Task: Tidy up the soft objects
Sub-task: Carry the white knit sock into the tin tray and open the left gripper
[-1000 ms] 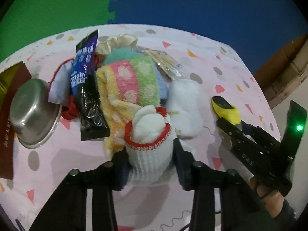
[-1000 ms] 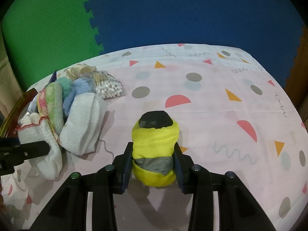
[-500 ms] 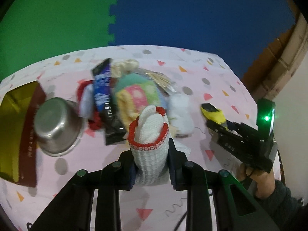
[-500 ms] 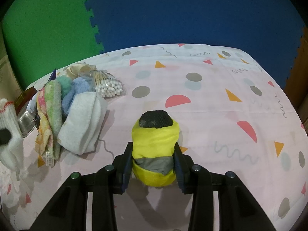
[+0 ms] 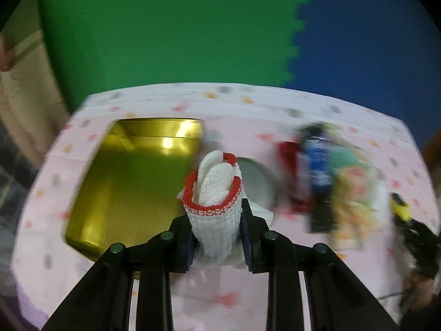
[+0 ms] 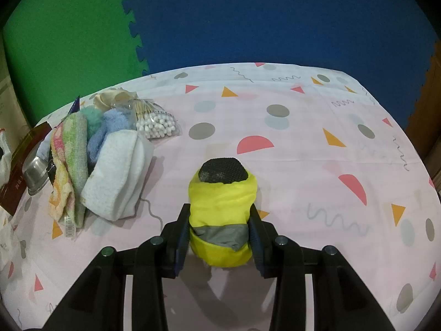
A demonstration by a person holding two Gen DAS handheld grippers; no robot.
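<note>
Your left gripper (image 5: 217, 237) is pinching a rolled white knit glove (image 5: 213, 204) with a red cuff, its jaws pressed against both sides of the roll after closing a little further on it. The glove stands upright between the pads, clear of the desk (image 5: 165, 102). Just beyond it, to the left in the left wrist view, lies an open gold box (image 5: 124, 179), and just behind the glove to the right a metal bowl (image 5: 259, 182) shows, half hidden. Further right the blurred pile of soft things sits on the desk: something red (image 5: 289, 160), a dark blue packet (image 5: 318, 162) and a pastel towel (image 5: 350, 193).

Your right gripper (image 6: 220, 237) is clamped on a yellow pouch (image 6: 220, 201) with a grey band and a black mesh top, both pads squeezing its sides low over the patterned cloth; whether the pouch touches the desk cannot be told. To its left in the right wrist view, well apart, lies the pile: a folded white cloth (image 6: 115, 176) nearest, a blue fluffy cloth (image 6: 107, 129) behind it, the striped towel on the pile's left side, and a bag of cotton swabs (image 6: 157, 122) at the back. At the far left edge of that view the bowl rests against the box's dark red outer side.
</note>
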